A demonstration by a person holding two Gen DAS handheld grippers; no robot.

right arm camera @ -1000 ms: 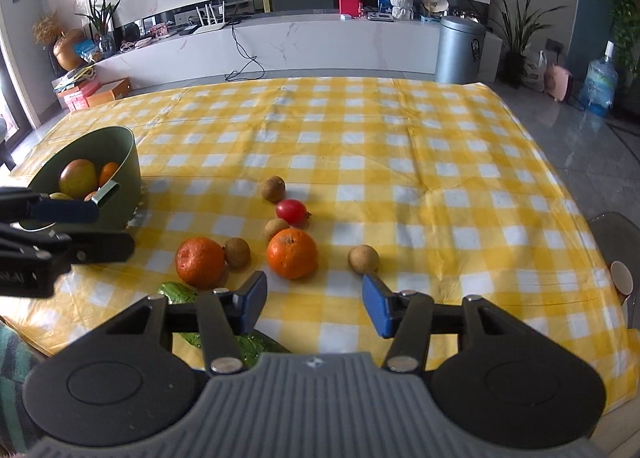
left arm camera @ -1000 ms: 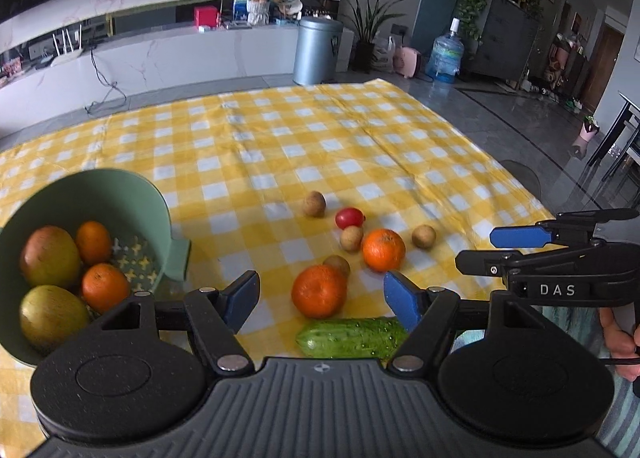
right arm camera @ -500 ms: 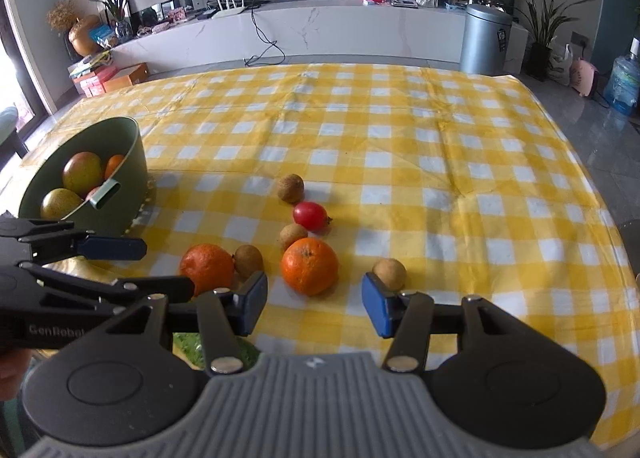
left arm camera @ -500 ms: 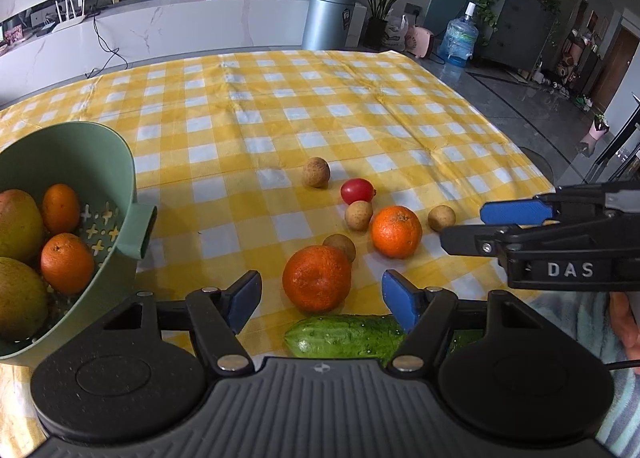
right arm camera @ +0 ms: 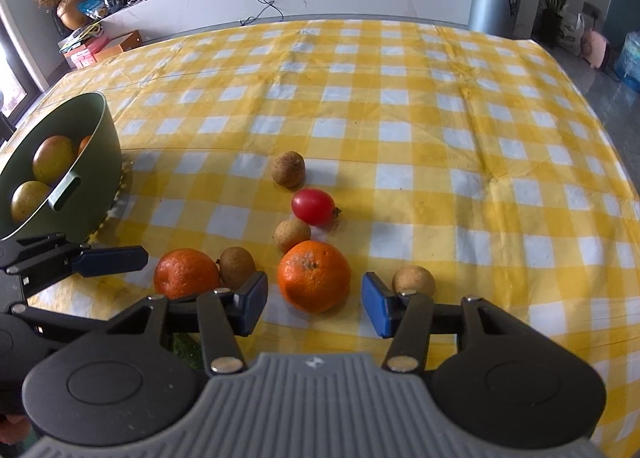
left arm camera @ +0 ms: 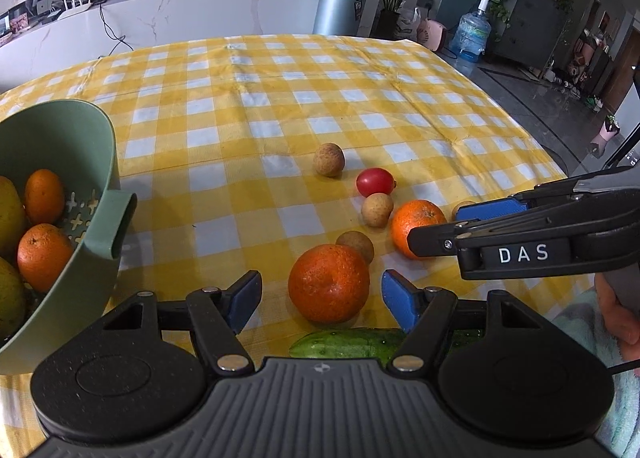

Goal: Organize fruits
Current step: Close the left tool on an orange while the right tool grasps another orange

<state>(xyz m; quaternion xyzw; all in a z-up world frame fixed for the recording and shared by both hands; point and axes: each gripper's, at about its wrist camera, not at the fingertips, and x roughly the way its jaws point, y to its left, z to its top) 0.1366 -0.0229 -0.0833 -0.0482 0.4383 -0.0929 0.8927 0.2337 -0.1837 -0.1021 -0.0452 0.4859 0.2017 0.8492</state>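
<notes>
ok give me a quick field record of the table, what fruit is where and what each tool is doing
surface: yellow checked cloth
bowl: green bowl, holding oranges and mangoes
loose fruit: two oranges, five small brown fruits, red tomato, cucumber
left tool: open, framing near orange
right tool: open, framing far orange
held: nothing

I log two oranges on the checked bench: the near orange (left arm camera: 329, 284) touches a brown longan (left arm camera: 355, 245); the second orange (right arm camera: 314, 276) sits just right of it, against another longan (right arm camera: 292, 234). A red cherry tomato (right arm camera: 313, 206) lies beyond, a further longan (right arm camera: 288, 169) past that. A cucumber (left arm camera: 348, 343) lies at the near edge. The green bowl (left arm camera: 96, 185) at left holds oranges and mangoes.
</notes>
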